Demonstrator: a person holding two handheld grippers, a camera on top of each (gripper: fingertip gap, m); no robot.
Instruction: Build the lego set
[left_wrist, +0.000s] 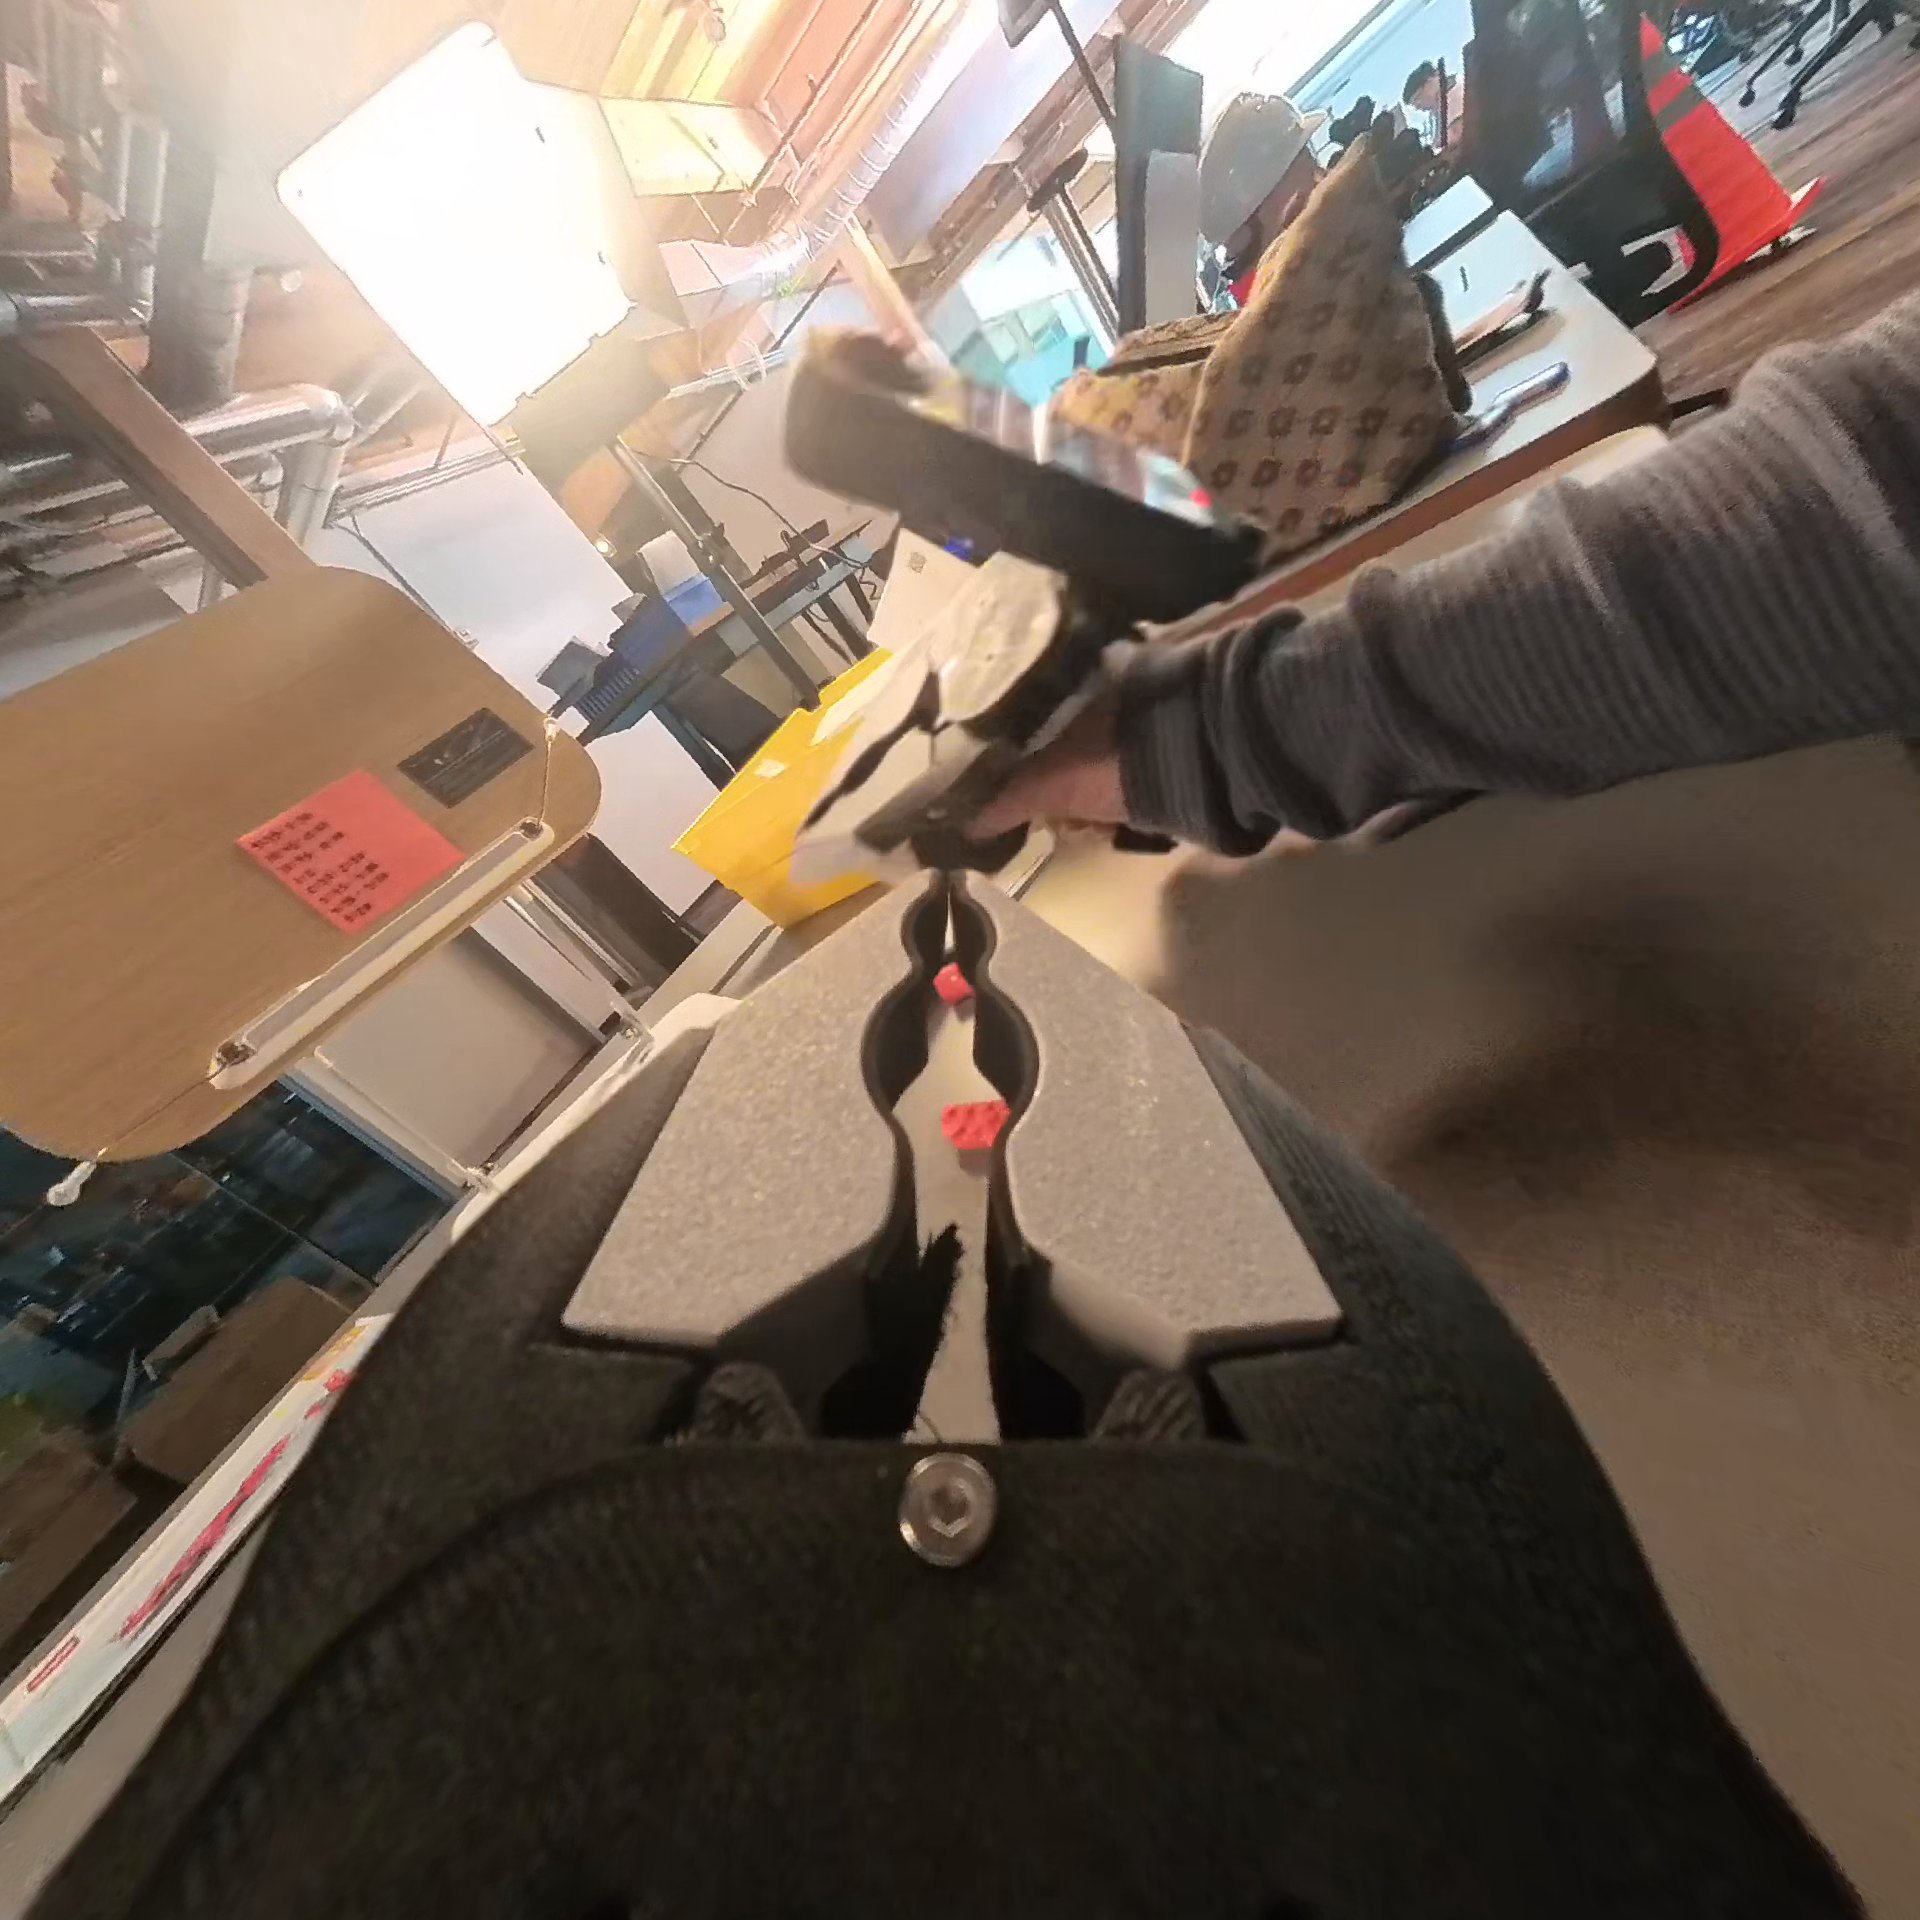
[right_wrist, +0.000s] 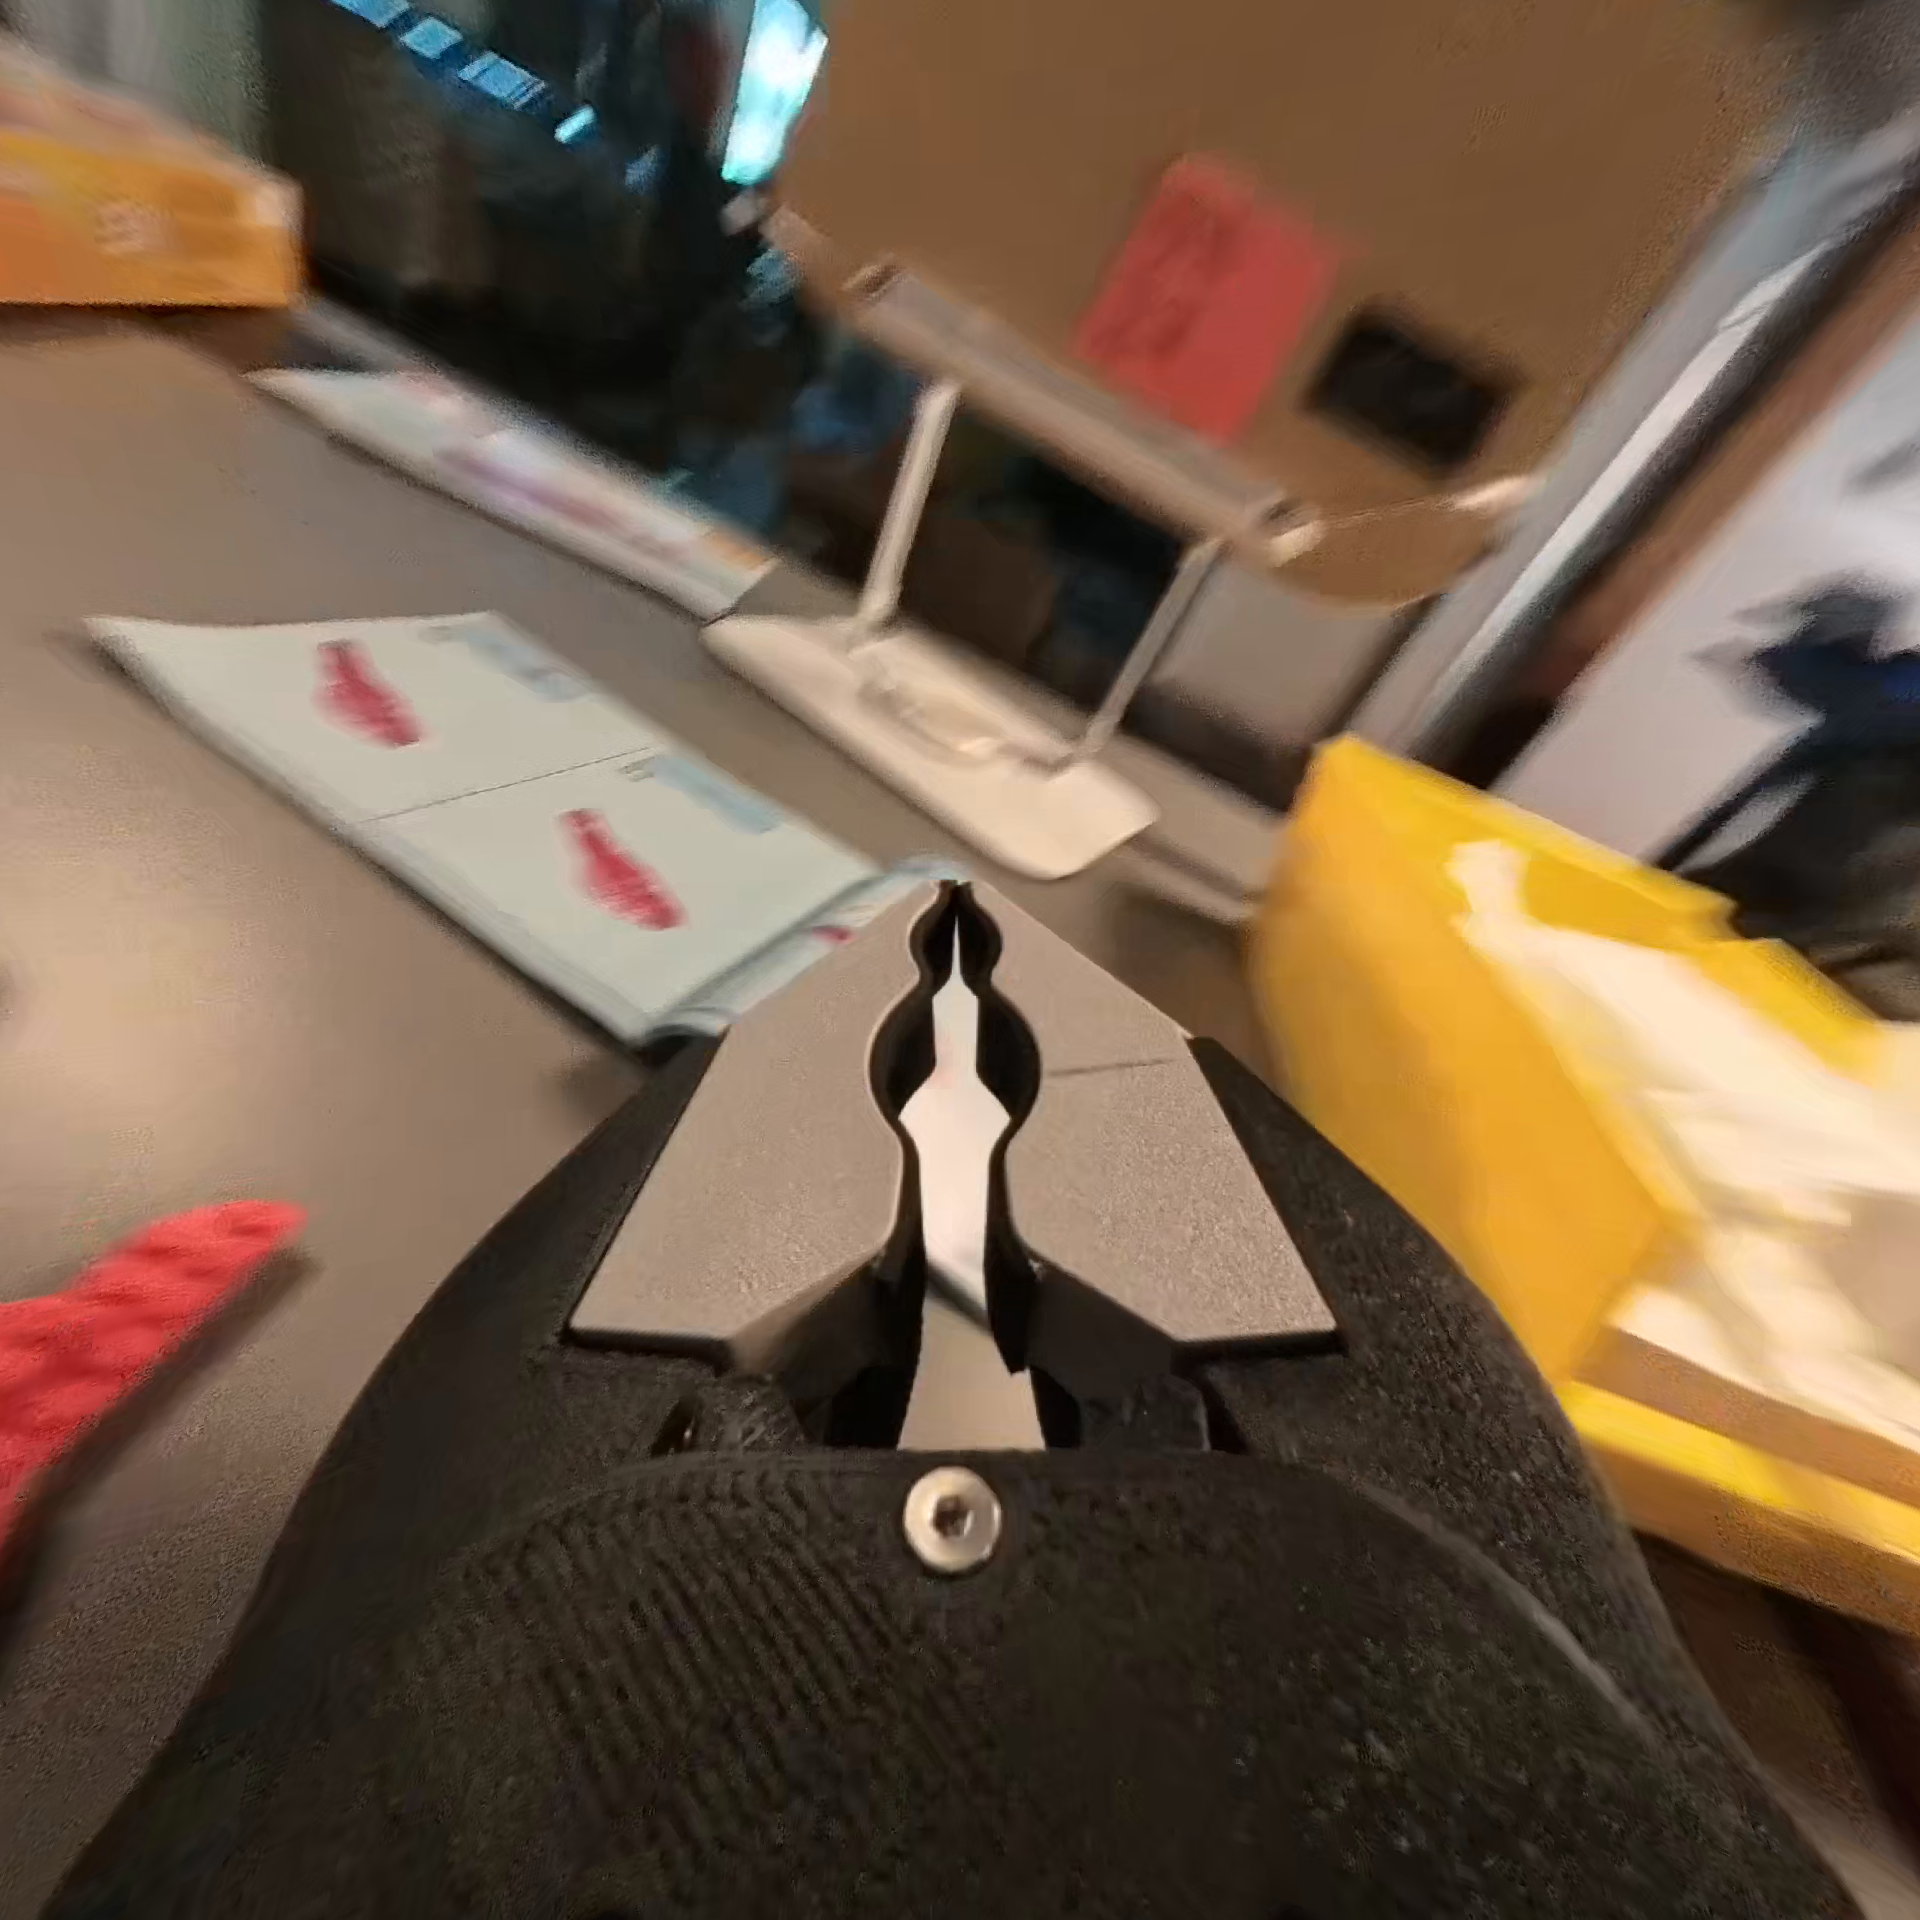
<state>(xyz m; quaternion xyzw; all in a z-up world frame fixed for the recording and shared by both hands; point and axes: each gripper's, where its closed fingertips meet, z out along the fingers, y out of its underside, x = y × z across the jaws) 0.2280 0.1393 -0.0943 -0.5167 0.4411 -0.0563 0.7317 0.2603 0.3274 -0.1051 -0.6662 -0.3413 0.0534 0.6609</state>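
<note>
My left gripper (left_wrist: 948, 885) is shut with nothing showing between its tips. Through the slot behind the tips I see two small red lego pieces (left_wrist: 975, 1122) lying on the table (left_wrist: 1558, 1247). My right gripper (right_wrist: 958, 889) is shut too, and nothing shows at its tips. It also shows in the left wrist view (left_wrist: 831, 821), held by a hand in a grey sleeve (left_wrist: 1507, 665), pointing at the yellow bin (left_wrist: 769, 831). A larger red lego plate (right_wrist: 114, 1320) lies at the lower left of the right wrist view. The open instruction booklet (right_wrist: 499, 790) lies just beyond the right tips.
The yellow bin (right_wrist: 1455, 1091) holds white bags and stands close on the right. A white stand (right_wrist: 935, 748) carries a wooden board (left_wrist: 260, 831) with a red sticker. An orange box (right_wrist: 125, 229) is at the far left. Both views are blurred by motion. My hands' fingertips stand some 20 centimeters from each other. My left gripper's tips are some 11 centimeters from the larger red lego plate (right_wrist: 114, 1320).
</note>
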